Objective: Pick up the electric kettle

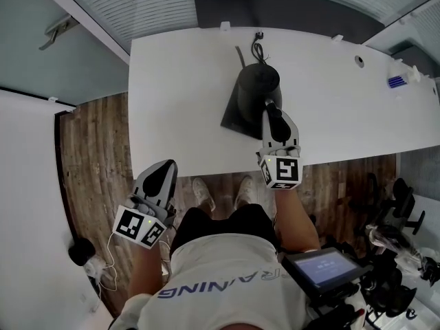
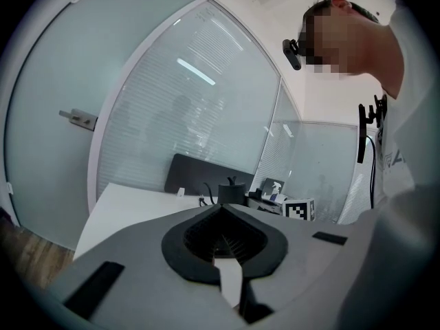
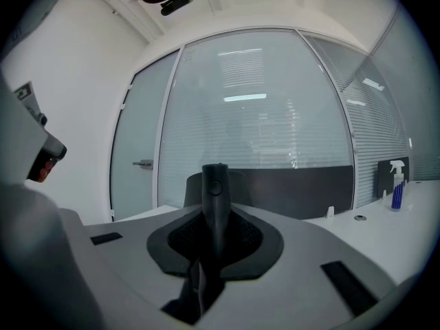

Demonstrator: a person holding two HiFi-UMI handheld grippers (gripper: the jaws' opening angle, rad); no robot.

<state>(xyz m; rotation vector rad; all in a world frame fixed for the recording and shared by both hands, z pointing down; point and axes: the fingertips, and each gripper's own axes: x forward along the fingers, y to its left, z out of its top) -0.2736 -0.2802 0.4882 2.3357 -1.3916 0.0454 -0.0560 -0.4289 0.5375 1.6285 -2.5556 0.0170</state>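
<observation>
The black electric kettle (image 1: 254,88) stands over the white table (image 1: 179,102), partly above a dark square base (image 1: 232,121). My right gripper (image 1: 270,110) reaches in from the near edge and is shut on the kettle's handle (image 3: 214,198). In the right gripper view the handle stands upright between the jaws, with the kettle body behind it. My left gripper (image 1: 163,172) hangs off the table's front edge above the wooden floor, shut with nothing in it. In the left gripper view (image 2: 221,208) the kettle (image 2: 232,190) shows small and far off on the table.
A black cable (image 1: 258,43) runs from the kettle to the table's back edge. A blue spray bottle (image 1: 400,81) stands at the far right, near a cable hole (image 1: 359,60). A dark panel (image 1: 275,9) and a glass wall back the table. Office chairs (image 1: 402,205) stand on the right.
</observation>
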